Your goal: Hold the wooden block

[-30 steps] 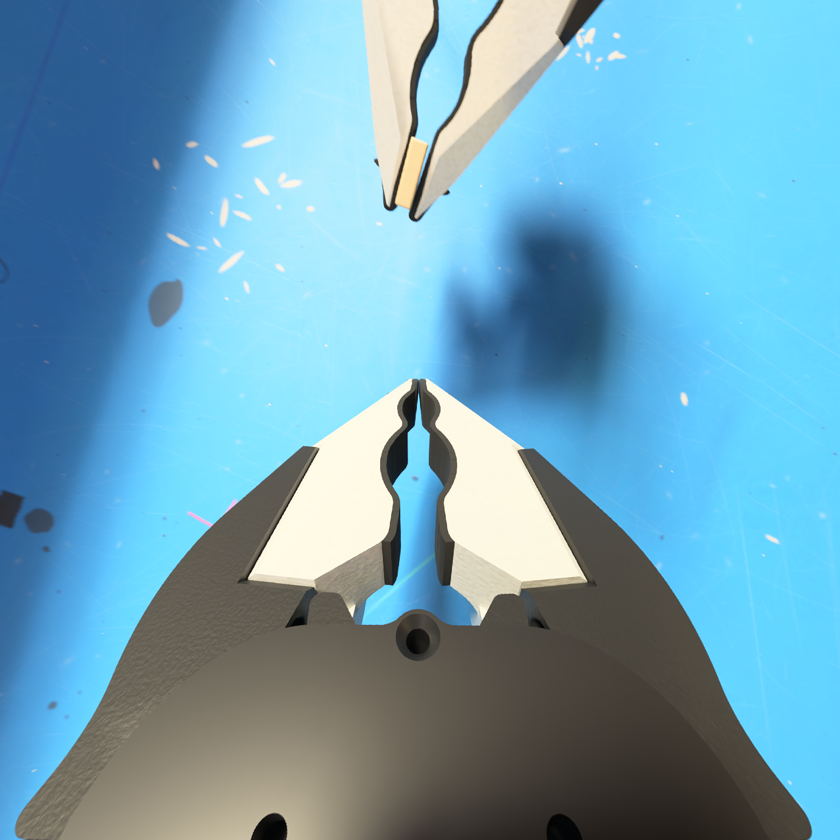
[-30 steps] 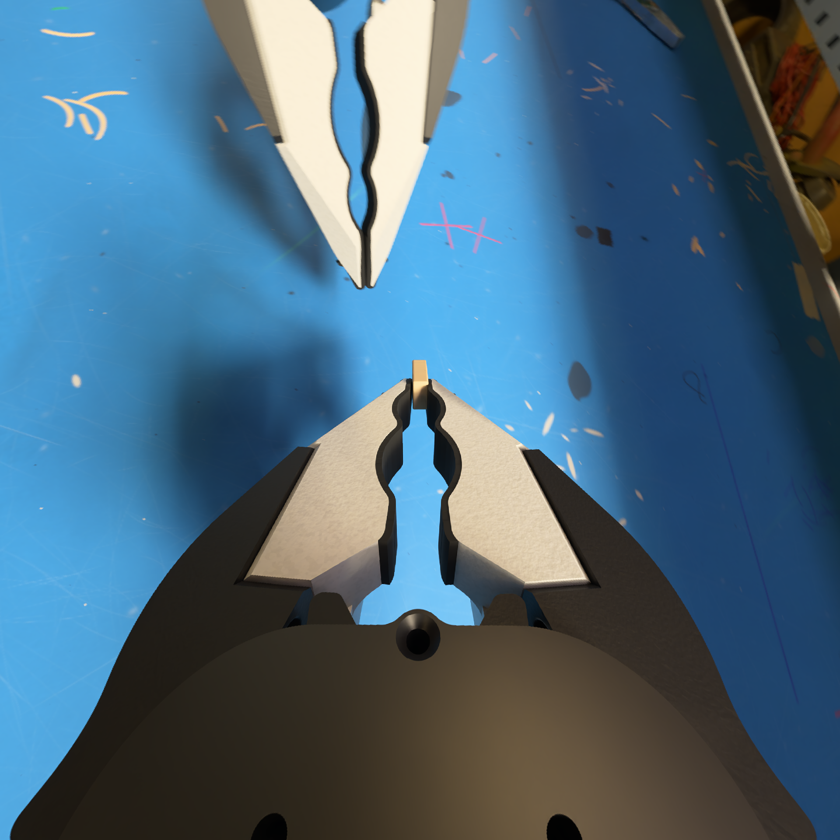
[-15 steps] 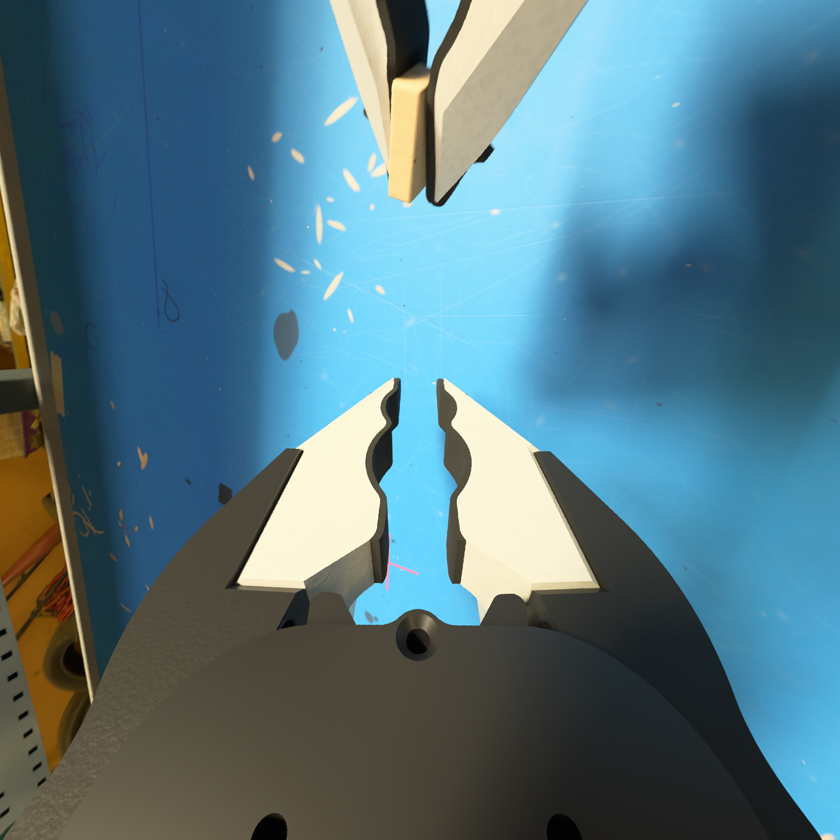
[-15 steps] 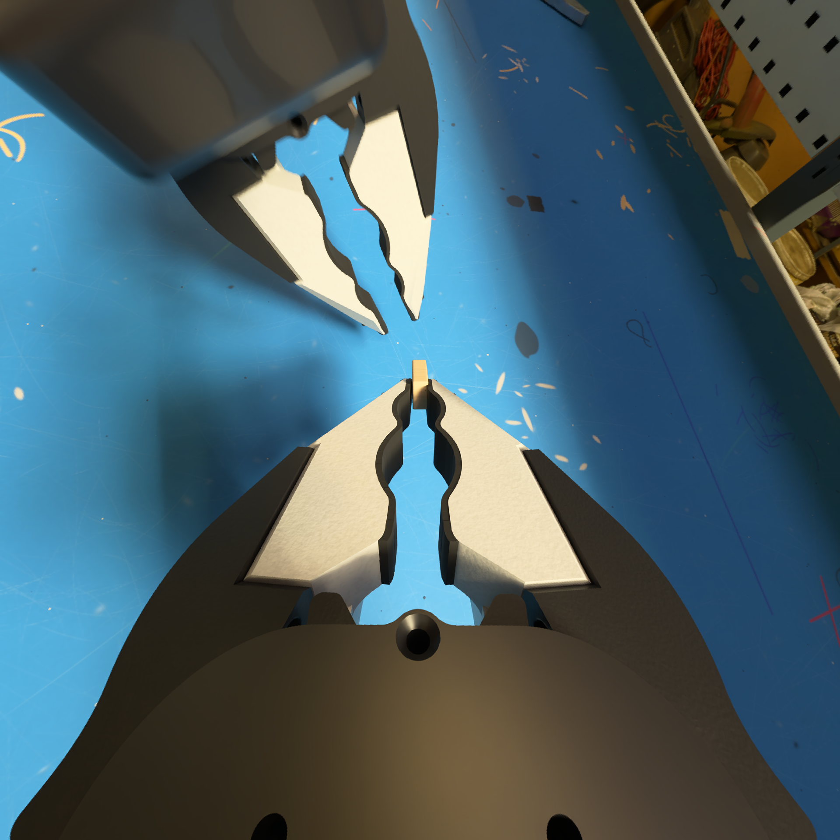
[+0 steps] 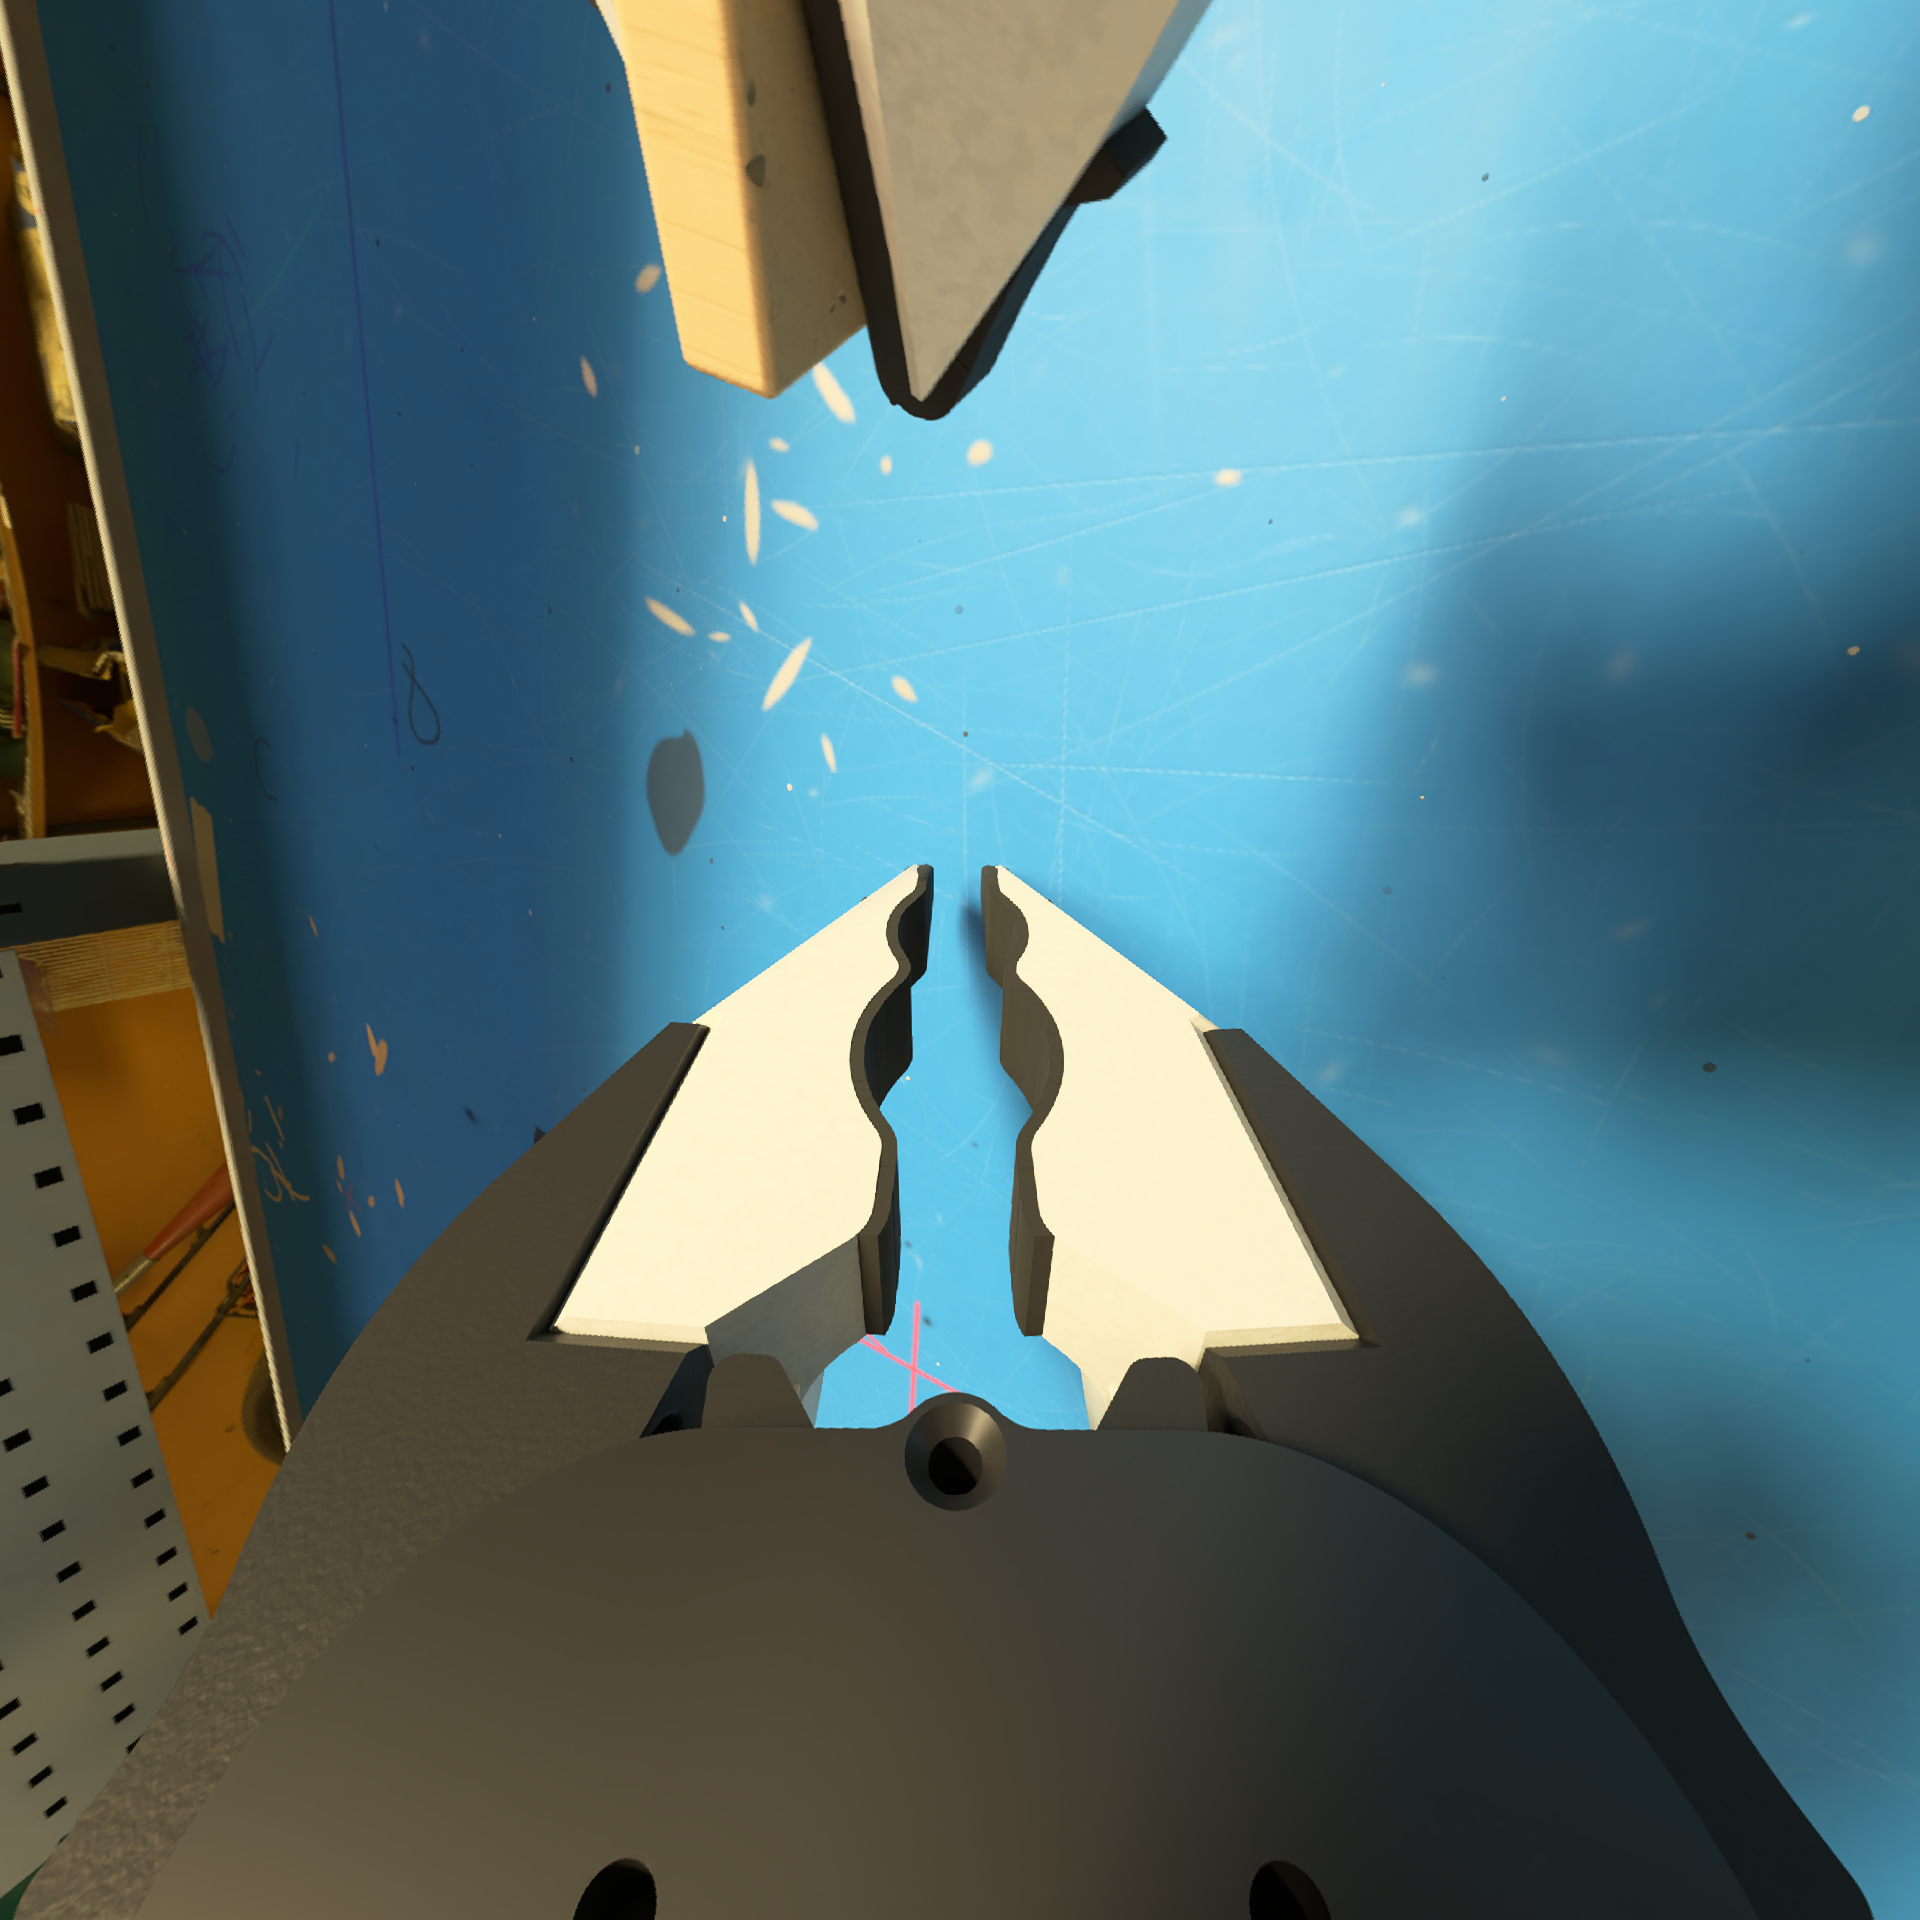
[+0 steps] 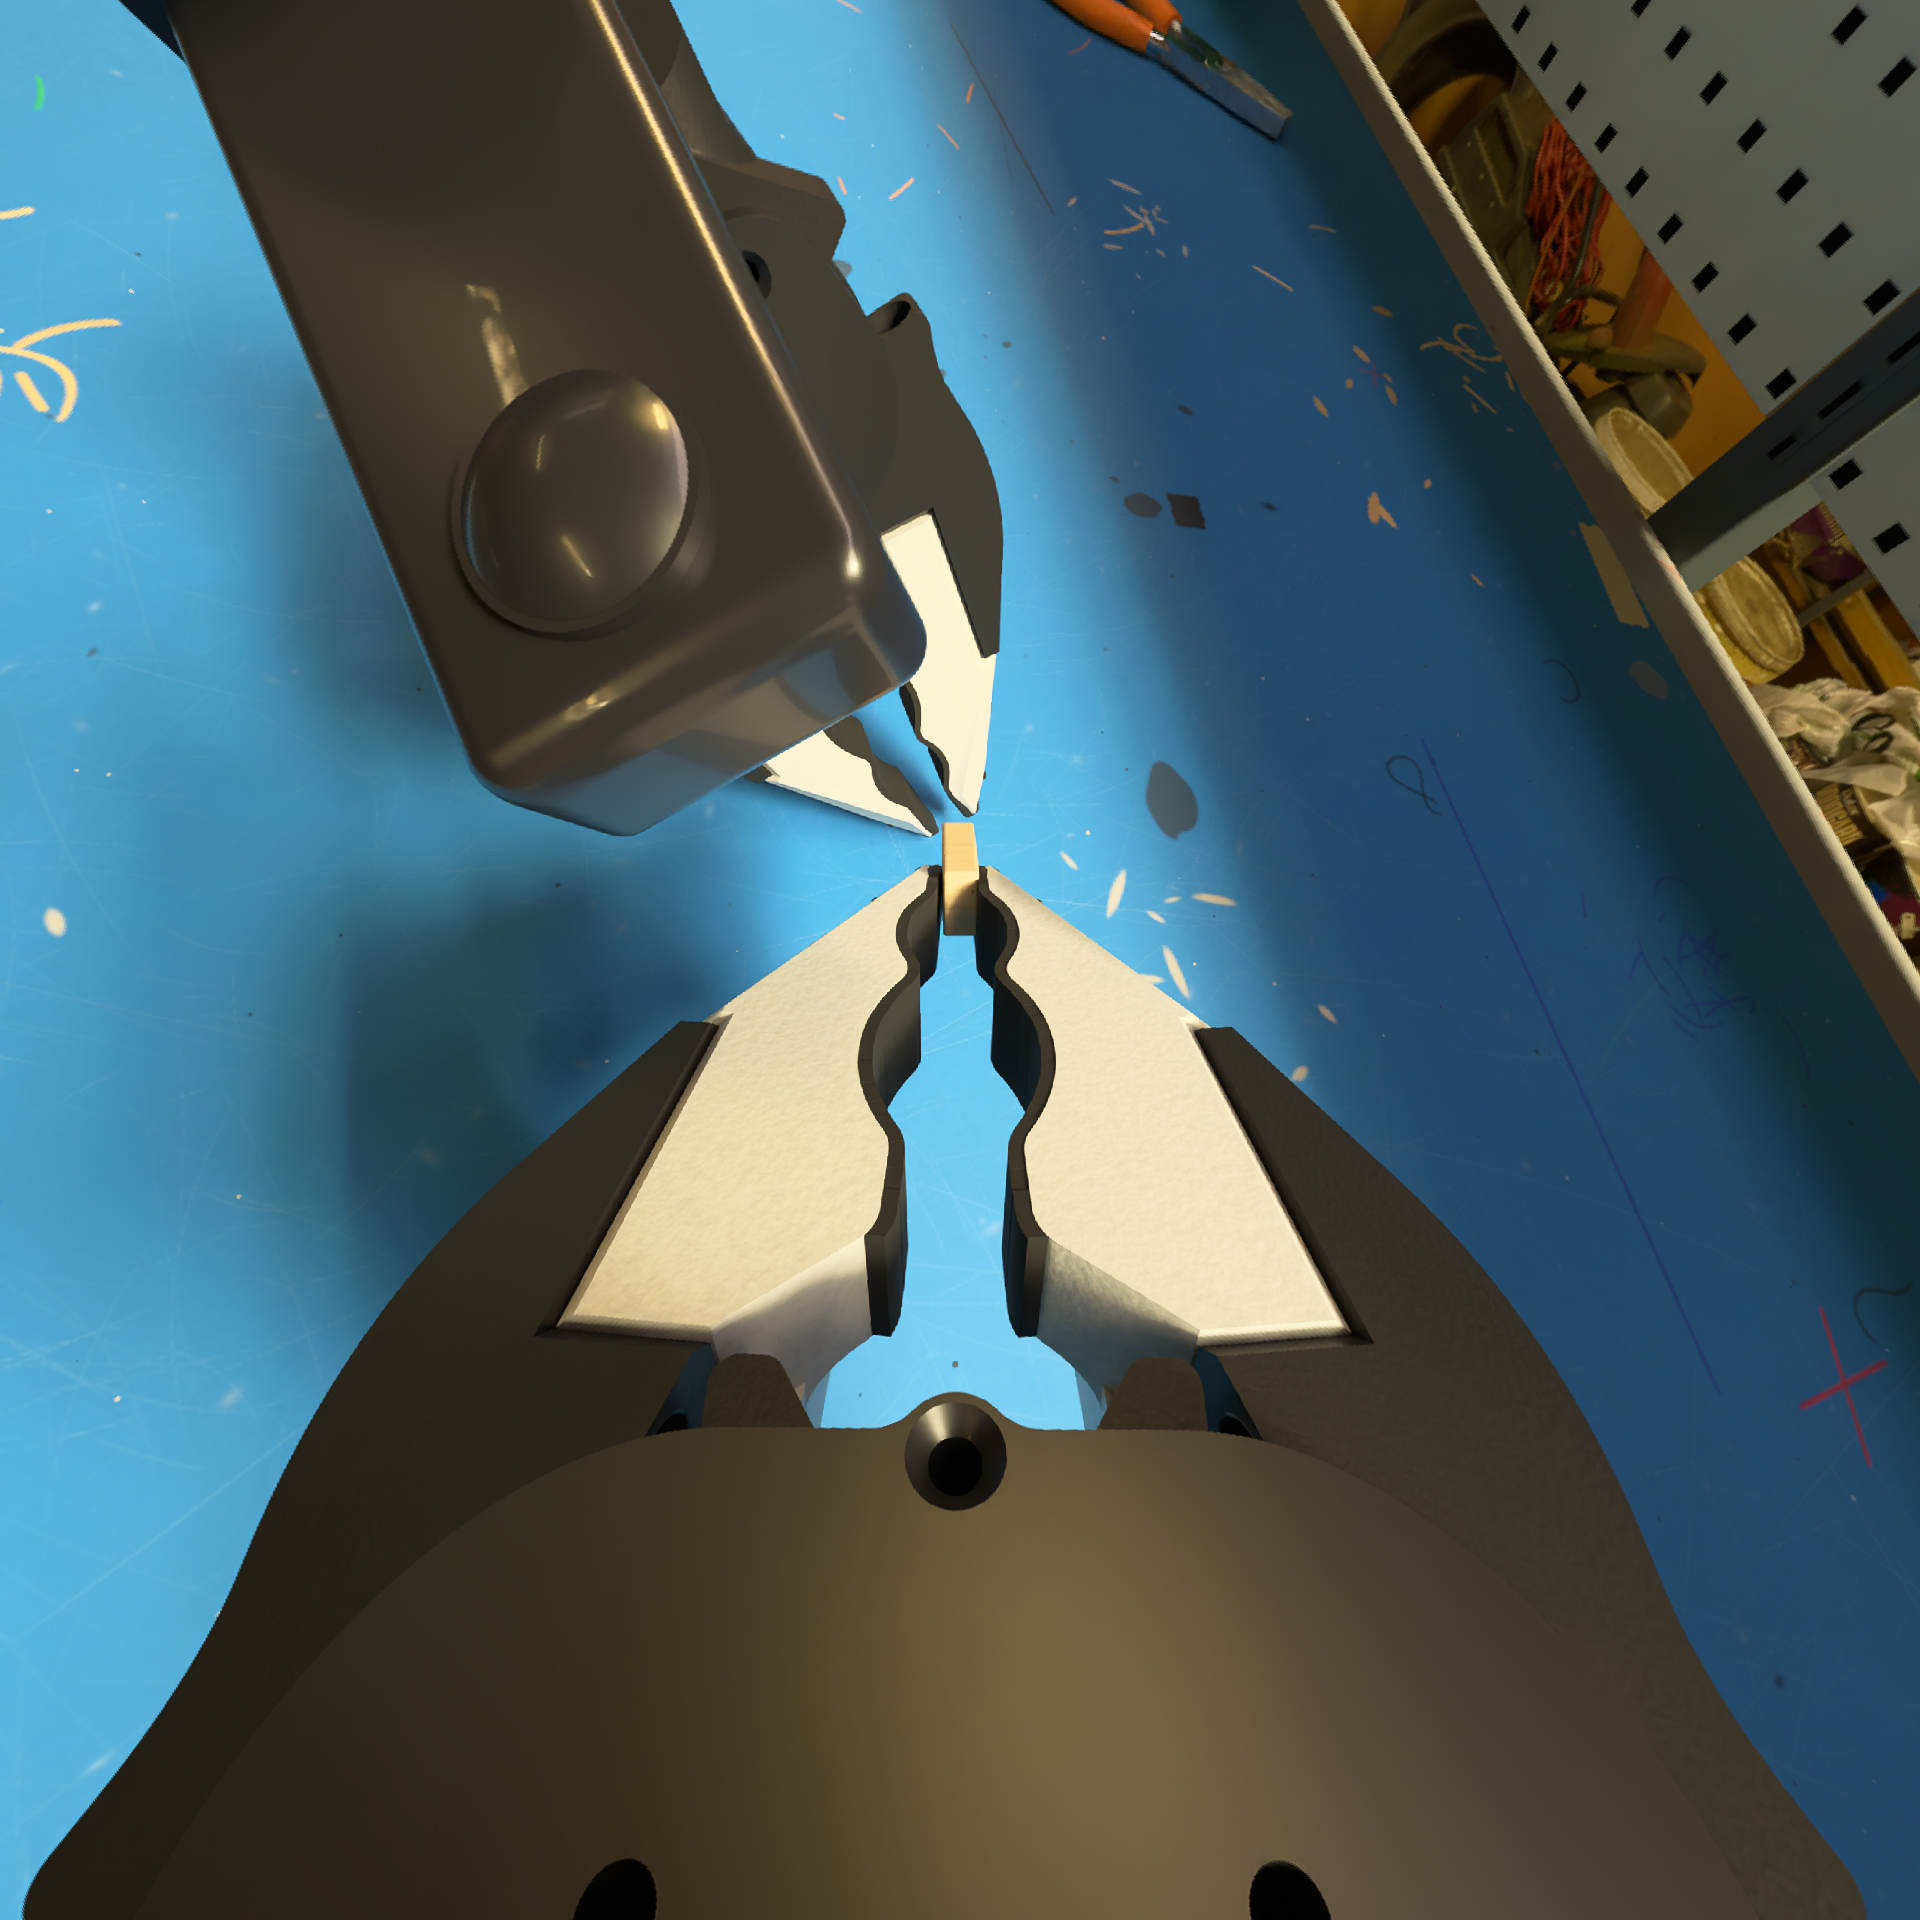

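The wooden block (image 6: 958, 878) is a small pale tan slab pinched between the fingertips of my right gripper (image 6: 958, 902), held above the blue table. In the left wrist view the block (image 5: 727, 197) looms large at the top, with one right-gripper finger (image 5: 956, 187) beside it. My left gripper (image 5: 956, 878) is open by a narrow gap and empty, pointed at the block. In the right wrist view the left gripper (image 6: 948, 821) comes in from the upper left, its tips just short of the block's far end.
The blue table (image 5: 1455, 727) is scratched and speckled with pale chips. A grey shelf rail (image 6: 1621, 499) with perforated panels and clutter runs along the right side; it also shows in the left wrist view (image 5: 156, 727). Orange-handled pliers (image 6: 1174, 42) lie at the top.
The left gripper opened from shut to a narrow gap and moved in close to the block. The right gripper kept its hold on the block.
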`<state>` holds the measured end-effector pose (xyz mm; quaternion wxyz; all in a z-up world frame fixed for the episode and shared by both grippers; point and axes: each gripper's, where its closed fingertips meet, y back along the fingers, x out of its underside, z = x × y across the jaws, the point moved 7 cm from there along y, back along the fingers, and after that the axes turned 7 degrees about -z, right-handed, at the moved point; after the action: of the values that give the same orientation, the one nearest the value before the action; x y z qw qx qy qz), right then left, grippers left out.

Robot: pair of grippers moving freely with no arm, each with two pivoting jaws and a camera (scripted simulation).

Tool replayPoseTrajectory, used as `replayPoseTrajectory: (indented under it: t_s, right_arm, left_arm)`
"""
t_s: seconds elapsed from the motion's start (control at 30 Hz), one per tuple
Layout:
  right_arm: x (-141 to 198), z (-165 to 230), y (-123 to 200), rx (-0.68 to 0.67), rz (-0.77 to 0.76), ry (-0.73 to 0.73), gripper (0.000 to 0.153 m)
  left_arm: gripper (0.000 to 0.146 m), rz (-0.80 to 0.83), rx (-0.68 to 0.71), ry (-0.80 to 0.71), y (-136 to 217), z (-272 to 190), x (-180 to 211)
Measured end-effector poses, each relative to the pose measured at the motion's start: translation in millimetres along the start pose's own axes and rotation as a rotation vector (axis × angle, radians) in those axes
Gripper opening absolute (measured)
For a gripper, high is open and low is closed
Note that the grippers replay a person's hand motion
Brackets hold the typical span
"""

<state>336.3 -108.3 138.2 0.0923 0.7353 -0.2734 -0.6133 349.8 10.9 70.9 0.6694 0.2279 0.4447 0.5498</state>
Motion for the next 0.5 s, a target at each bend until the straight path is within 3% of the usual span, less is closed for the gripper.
replayPoseTrajectory:
  t_s: [0.33,0.5]
  right_arm:
    - [-1.6,-0.3,2.1,-0.003,-0.018,-0.006,0.005]
    - [-12.4,2.4,8.1,-0.028,-0.112,-0.021,0.005]
  left_arm:
    - [0.0,-0.064,-0.019,0.019,12.9,-1.5,5.2]
    - [0.0,-0.206,0.008,0.11,45.7,5.0,4.2]
